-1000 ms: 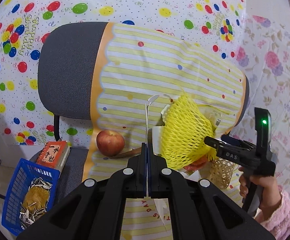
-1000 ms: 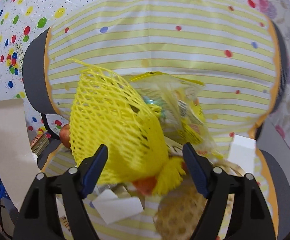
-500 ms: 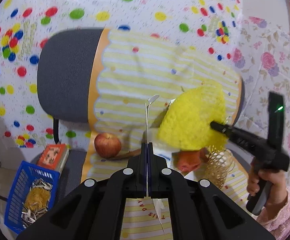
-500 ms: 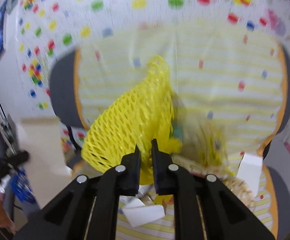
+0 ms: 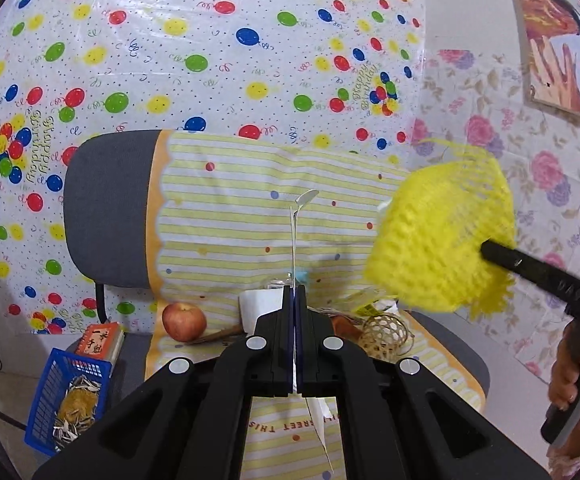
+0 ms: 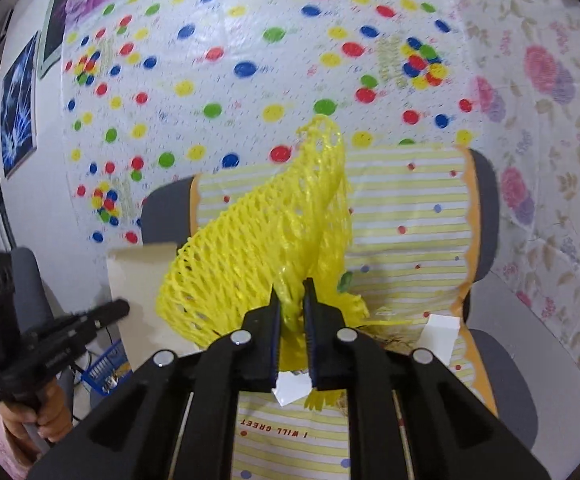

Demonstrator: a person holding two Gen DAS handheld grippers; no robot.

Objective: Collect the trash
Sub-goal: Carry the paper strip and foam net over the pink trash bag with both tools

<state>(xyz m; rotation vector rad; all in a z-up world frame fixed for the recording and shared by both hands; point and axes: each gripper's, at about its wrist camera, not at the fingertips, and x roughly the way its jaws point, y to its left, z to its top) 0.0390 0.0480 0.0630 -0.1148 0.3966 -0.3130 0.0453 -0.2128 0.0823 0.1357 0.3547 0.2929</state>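
A yellow foam fruit net [image 6: 258,240] hangs in the air above the chair seat, and my right gripper [image 6: 293,290] is shut on its bunched lower end. The left wrist view shows the same net [image 5: 438,240] at the right, on the tip of the right gripper [image 5: 488,249], with a hand on its handle. My left gripper [image 5: 294,294] is shut on a thin sheet of paper [image 5: 305,199], seen edge-on. In the right wrist view that sheet [image 6: 138,280] stands upright at the left in the left gripper [image 6: 122,308].
On the striped cloth [image 5: 226,216] over the grey chair [image 5: 106,208] lie an apple [image 5: 183,321], a wicker ball [image 5: 386,334], a white cup-like piece [image 5: 260,312], wrappers and white paper scraps [image 6: 442,330]. A blue basket of seed shells [image 5: 66,396] and a red book [image 5: 100,340] sit to the left.
The right gripper's jaws closed on the yellow net and lifted it up and right, off the pile on the seat. The left gripper rose with its paper sheet still clamped.
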